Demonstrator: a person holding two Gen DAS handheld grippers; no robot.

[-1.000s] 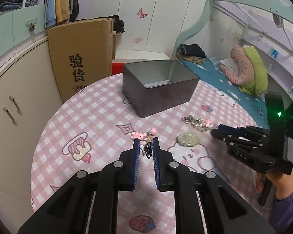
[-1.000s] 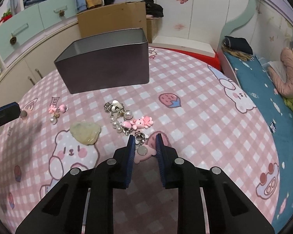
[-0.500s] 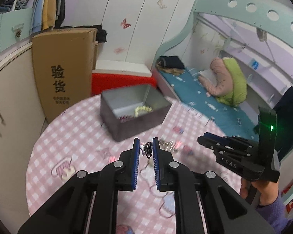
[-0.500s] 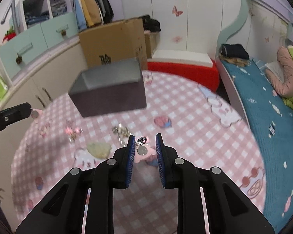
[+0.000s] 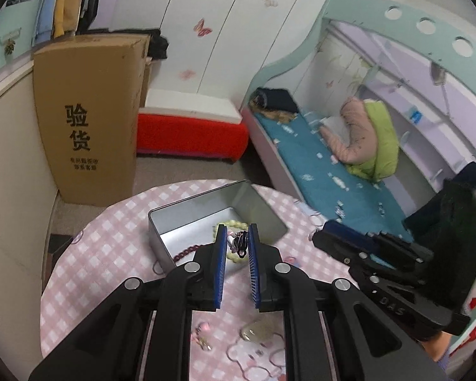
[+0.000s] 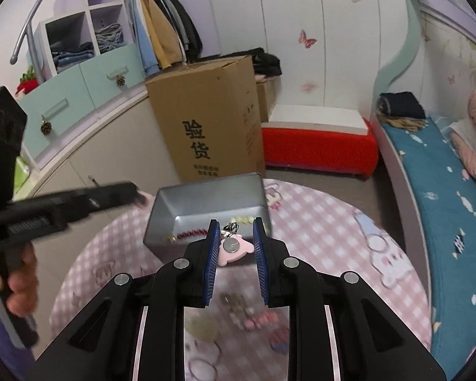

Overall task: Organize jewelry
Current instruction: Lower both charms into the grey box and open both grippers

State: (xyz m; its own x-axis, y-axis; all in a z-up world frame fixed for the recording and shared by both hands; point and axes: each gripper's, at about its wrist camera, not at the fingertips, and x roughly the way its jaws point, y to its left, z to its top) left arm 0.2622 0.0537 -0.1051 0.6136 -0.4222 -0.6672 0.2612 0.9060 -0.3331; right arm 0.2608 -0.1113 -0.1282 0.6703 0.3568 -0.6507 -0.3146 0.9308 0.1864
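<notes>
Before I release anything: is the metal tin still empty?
No, the metal tin already holds a pale green bead bracelet and a dark red bead strand.

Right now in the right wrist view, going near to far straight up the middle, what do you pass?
Right gripper holding the pink charm → metal tin → cardboard box → hanging clothes.

An open grey metal tin [image 5: 187, 219] stands on the table — green beads [image 5: 234, 224] and a dark red strand [image 5: 187, 251] lie inside.
</notes>
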